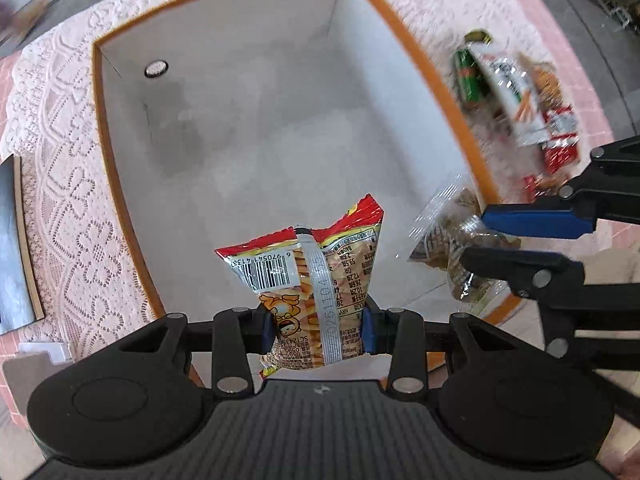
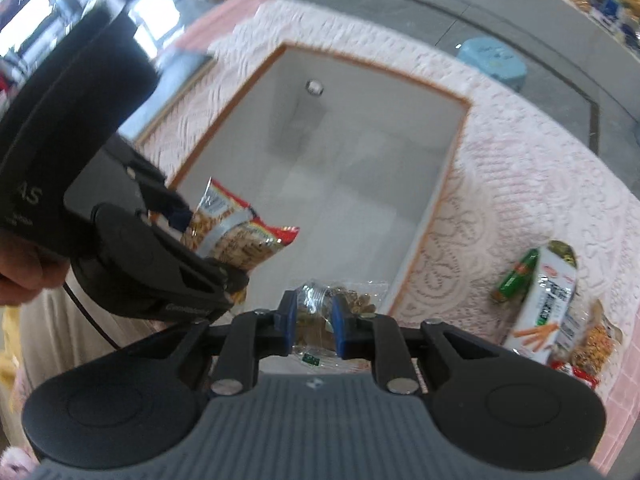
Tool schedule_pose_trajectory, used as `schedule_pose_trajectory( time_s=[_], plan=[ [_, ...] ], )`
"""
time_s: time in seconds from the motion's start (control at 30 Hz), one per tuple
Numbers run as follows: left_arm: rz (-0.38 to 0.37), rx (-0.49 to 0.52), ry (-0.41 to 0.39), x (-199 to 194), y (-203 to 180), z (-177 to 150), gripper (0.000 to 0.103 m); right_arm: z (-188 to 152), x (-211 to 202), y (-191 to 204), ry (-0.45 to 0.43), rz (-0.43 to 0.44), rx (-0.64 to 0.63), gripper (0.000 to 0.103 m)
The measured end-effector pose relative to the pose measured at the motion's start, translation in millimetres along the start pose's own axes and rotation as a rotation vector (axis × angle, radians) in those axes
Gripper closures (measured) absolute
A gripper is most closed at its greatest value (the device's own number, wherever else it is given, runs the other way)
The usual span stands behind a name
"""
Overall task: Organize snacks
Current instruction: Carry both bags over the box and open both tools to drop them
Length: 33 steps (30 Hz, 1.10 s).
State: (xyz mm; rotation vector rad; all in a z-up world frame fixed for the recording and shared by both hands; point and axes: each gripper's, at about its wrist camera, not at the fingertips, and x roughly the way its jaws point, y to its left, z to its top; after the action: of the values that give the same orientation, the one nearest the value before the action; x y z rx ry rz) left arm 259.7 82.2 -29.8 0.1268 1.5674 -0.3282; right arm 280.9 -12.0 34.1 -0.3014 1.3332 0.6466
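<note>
The red-and-yellow snack bag (image 1: 308, 280) in the left wrist view carried a barcode with the digits "6 970541 41333" beside it, upside down; the last digits were hard to read. A silver seam strip down the back of the bag bore a stamped row of digits, "2611045" in part. Near its lower end stood a code beginning "SC1243". A nutrition table on the bag's right side showed figures such as "26.6", "10.2%" and "59.5", with small characters too fine to read.

In the right wrist view, the black housing (image 2: 60, 120) at the left edge showed the letters "AS". The white carton (image 2: 548, 308) near the tablecloth's right edge carried printing too blurred to read.
</note>
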Motion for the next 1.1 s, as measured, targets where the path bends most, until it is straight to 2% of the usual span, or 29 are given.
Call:
schedule_pose_trajectory(
  time_s=[0.17,0.57,0.6,0.63,0.8,0.97,1.0,1.1],
  plan=[
    [0.027,0.059,0.032,16,-2,5,0.059,4,32,2,0.055,0.004,-0.065,0.088],
    [0.048,0.1,0.095,44,0,6,0.059,-3,75,12,0.145,-0.011,-0.178,0.089],
    [0.049,0.101,0.101,46,0,6,0.059,-4,78,12,0.153,-0.011,-0.184,0.091],
    [0.05,0.101,0.105,47,0,6,0.059,-4,81,13,0.16,-0.014,-0.193,0.098],
    [0.051,0.096,0.136,56,-3,8,0.058,-1,86,13,0.167,-0.02,-0.206,0.098],
    [0.053,0.092,0.153,60,-1,11,0.057,-2,83,17,0.177,-0.02,-0.219,0.092],
    [0.064,0.096,0.154,60,-1,12,0.051,-2,82,18,0.173,-0.024,-0.226,0.092],
    [0.065,0.098,0.149,58,-3,12,0.044,-3,80,18,0.166,-0.033,-0.23,0.086]
  ],
)
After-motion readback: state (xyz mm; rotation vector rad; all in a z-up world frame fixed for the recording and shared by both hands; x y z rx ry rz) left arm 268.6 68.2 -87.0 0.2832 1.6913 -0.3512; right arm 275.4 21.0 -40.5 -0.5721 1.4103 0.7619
